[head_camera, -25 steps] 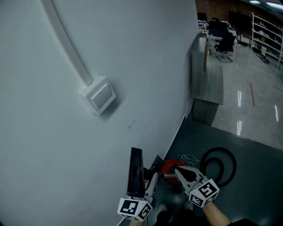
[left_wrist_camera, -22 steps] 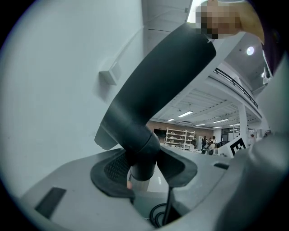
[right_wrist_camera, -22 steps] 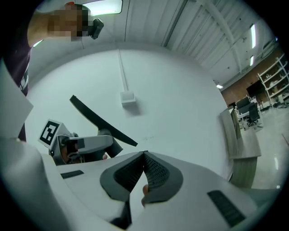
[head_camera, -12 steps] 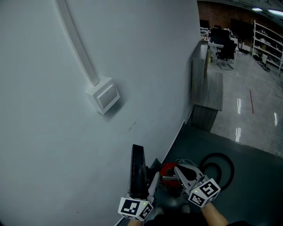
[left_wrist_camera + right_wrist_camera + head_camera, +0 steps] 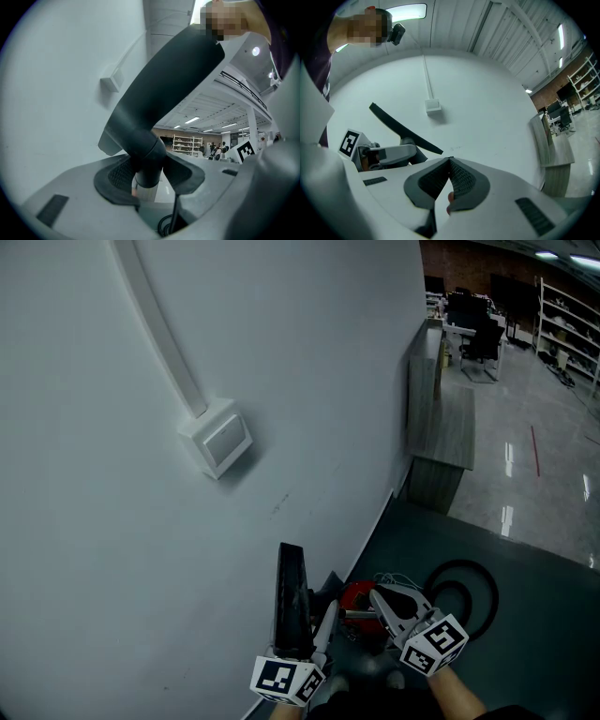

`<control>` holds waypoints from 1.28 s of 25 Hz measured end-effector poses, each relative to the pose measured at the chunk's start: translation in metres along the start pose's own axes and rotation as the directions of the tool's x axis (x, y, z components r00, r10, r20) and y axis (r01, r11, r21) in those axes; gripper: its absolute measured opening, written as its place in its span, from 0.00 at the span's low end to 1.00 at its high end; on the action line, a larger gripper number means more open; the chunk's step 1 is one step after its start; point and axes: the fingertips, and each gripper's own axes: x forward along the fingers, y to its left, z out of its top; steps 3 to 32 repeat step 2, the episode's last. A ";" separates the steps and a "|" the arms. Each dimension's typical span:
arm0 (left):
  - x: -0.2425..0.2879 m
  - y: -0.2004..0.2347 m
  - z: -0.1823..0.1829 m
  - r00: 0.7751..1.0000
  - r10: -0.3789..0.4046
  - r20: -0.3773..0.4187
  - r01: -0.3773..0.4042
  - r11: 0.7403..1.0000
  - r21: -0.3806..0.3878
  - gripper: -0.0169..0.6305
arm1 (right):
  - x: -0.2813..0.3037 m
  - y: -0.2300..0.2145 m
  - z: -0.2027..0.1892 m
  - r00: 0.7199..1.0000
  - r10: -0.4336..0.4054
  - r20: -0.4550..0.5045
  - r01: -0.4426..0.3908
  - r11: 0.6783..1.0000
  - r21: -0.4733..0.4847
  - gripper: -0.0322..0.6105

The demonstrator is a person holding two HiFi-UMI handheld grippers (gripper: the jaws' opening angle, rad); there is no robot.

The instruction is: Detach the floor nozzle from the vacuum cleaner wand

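Note:
The black floor nozzle (image 5: 290, 600) stands on end against the white wall, its flat head pointing up. My left gripper (image 5: 317, 632) is shut on the nozzle's round neck (image 5: 149, 161), with the pads (image 5: 119, 176) pressing on both sides. A short pale tube shows under the neck. The nozzle's head (image 5: 164, 79) fills the left gripper view. My right gripper (image 5: 379, 599) hovers just right of it over the red vacuum body (image 5: 357, 600), shut with nothing in it; its fingertips meet (image 5: 450, 162). The right gripper view shows the nozzle (image 5: 405, 128) and the left gripper (image 5: 393, 153).
A white cable duct and junction box (image 5: 217, 439) are on the wall above. A black hose loop (image 5: 463, 591) lies on the dark floor to the right. A grey desk (image 5: 442, 427) stands along the wall farther off, with shelving and chairs beyond.
The right gripper has risen slightly beside the nozzle. The left gripper keeps the same hold on the nozzle's neck.

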 end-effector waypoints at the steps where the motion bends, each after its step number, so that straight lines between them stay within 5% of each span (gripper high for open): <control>1: 0.000 0.000 0.000 1.000 0.001 0.000 -0.001 1.000 0.000 0.31 | 0.000 -0.001 0.000 1.000 0.001 0.001 -0.001 1.000 0.001 0.08; 32: 0.001 -0.001 0.000 1.000 0.001 0.000 -0.001 1.000 0.000 0.31 | 0.000 -0.001 0.001 1.000 0.002 0.001 -0.002 1.000 0.001 0.08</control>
